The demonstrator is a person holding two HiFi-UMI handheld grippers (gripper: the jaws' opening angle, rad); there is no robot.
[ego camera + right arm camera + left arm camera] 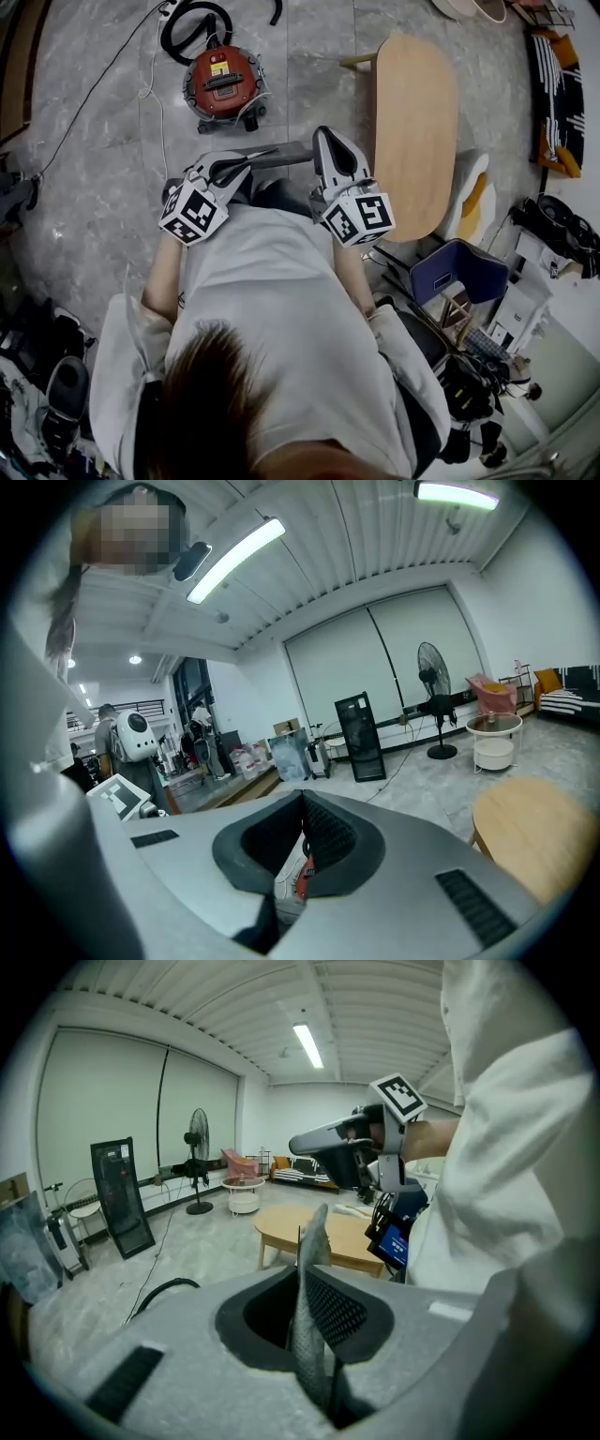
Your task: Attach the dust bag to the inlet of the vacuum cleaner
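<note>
Carrying the limp grey fabric dust bag to the round red vacuum cleaner looks like the step in hand. The cleaner stands on the grey marbled floor, ahead of the person and left of the oval wooden table. The bag hangs in the air, well apart from it. The left hand-held gripper has its jaws narrow, pinched on an edge of the bag. The right hand-held gripper is closed on nothing and sits just beside the left one. Thin cloth is likely to slip, so the pinch should stay firm. The right one would do well to take the opposite edge and spread the mouth before it meets the inlet, which cannot be made out from here.
</note>
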